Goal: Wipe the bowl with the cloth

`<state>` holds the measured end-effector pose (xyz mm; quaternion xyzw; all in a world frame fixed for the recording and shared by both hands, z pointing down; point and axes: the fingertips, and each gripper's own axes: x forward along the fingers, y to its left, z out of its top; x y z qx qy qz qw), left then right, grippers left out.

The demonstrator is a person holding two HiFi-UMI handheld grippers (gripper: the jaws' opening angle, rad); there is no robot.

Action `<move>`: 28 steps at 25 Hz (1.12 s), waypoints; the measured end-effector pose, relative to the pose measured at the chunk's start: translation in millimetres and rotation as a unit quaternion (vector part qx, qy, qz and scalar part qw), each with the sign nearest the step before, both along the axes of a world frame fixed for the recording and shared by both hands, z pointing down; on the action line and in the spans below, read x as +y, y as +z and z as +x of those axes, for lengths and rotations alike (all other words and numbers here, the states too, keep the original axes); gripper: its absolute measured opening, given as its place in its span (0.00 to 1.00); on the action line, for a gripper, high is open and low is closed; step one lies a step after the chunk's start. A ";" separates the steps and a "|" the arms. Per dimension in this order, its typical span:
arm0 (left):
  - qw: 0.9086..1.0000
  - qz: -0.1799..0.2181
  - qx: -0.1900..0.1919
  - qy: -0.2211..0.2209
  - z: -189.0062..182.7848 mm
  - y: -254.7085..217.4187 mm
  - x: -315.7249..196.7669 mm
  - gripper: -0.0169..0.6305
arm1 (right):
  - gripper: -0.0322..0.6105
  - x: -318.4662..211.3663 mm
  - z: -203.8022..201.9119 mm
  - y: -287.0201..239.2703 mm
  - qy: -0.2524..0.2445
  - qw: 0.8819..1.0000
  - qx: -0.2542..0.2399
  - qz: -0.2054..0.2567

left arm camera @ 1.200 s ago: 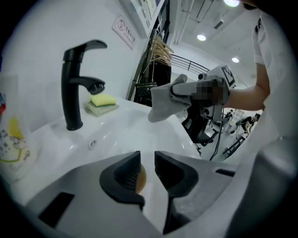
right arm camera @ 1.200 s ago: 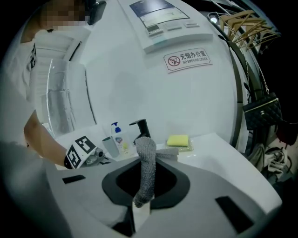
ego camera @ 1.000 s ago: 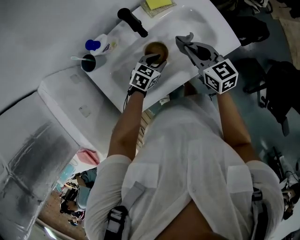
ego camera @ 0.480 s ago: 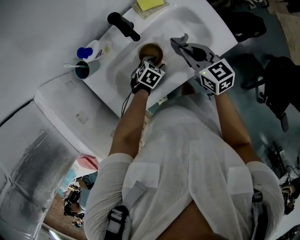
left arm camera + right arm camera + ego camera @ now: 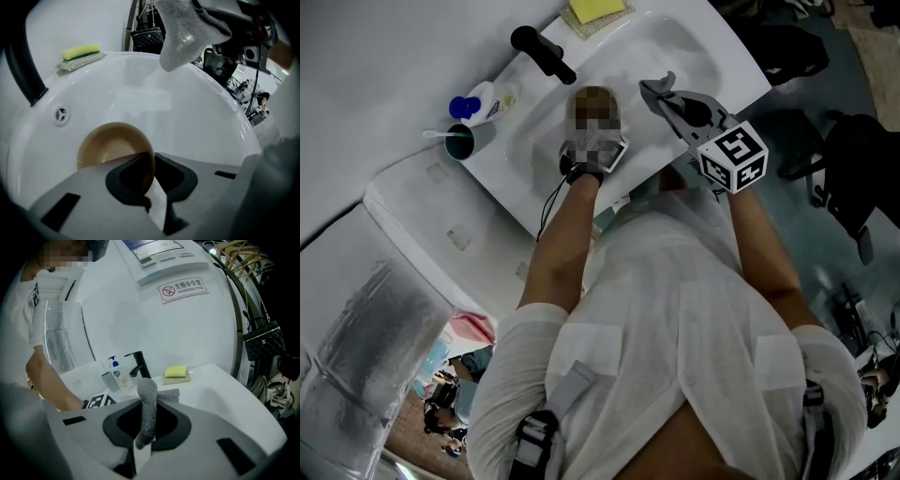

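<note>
A tan bowl [image 5: 110, 145] lies tipped in the white sink basin [image 5: 187, 112]. My left gripper [image 5: 152, 164] reaches in from the near side, and its jaws are closing with the bowl's near rim pinched between them. In the head view a mosaic patch covers the bowl and this gripper. My right gripper [image 5: 664, 94] hovers over the basin to the right of the bowl, shut on a grey cloth [image 5: 148, 399] that stands up from the jaws and flops over. The same cloth [image 5: 183, 37] hangs above the basin in the left gripper view.
A black tap [image 5: 542, 52] stands behind the basin, with a yellow sponge [image 5: 598, 9] on a pad to its right. A soap bottle [image 5: 483, 101] and a dark cup [image 5: 461, 141] sit at the left of the counter. The overflow hole [image 5: 61, 114] is in the basin's back wall.
My left gripper has moved forward over the bowl and closed on its near rim. The right gripper has kept the cloth and barely shifted.
</note>
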<state>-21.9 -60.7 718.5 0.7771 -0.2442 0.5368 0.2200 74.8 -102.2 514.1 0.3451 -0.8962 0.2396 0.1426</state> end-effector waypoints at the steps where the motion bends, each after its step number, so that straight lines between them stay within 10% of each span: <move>1: 1.000 0.003 0.007 -0.006 0.2 -4.6 -1.8 0.10 | 0.11 -0.4 0.9 -0.6 0.002 1.000 -0.001 0.001; 16: 0.967 0.047 0.236 -0.077 40.1 -144.8 -26.9 0.05 | 0.11 10.9 -26.6 -6.4 -0.042 0.998 0.035 0.023; 28: 0.935 0.032 0.352 0.029 52.0 -215.7 -2.0 0.05 | 0.11 10.4 -39.1 -40.3 -0.047 0.998 0.001 0.047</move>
